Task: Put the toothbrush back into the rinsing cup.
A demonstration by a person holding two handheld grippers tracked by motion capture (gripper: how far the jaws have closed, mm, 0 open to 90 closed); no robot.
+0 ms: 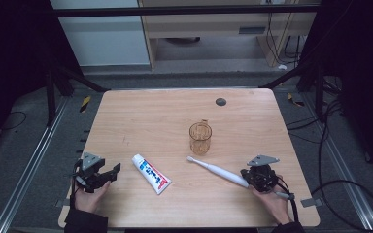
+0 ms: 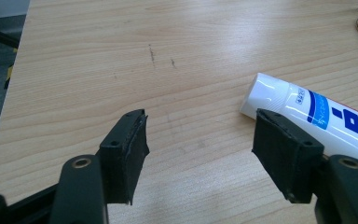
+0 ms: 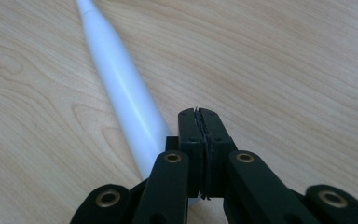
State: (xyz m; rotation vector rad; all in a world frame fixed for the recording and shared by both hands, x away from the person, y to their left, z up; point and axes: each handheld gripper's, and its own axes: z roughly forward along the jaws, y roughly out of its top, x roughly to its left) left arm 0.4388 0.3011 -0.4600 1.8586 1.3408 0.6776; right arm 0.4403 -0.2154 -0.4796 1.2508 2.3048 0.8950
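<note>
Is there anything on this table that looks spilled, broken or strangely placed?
Nothing stands out. The amber cup stands upright and looks empty, the toothpaste tube and the white toothbrush lie flat on the table, and no spill shows. A few faint dark scuff marks on the wood are the only blemish.

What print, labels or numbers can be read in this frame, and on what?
Toothpaste tube: large blue characters and a small label on a blue band, red stripe along the edge; too blurred and cropped to read.
Toothbrush, cup, table: no text visible.
</note>
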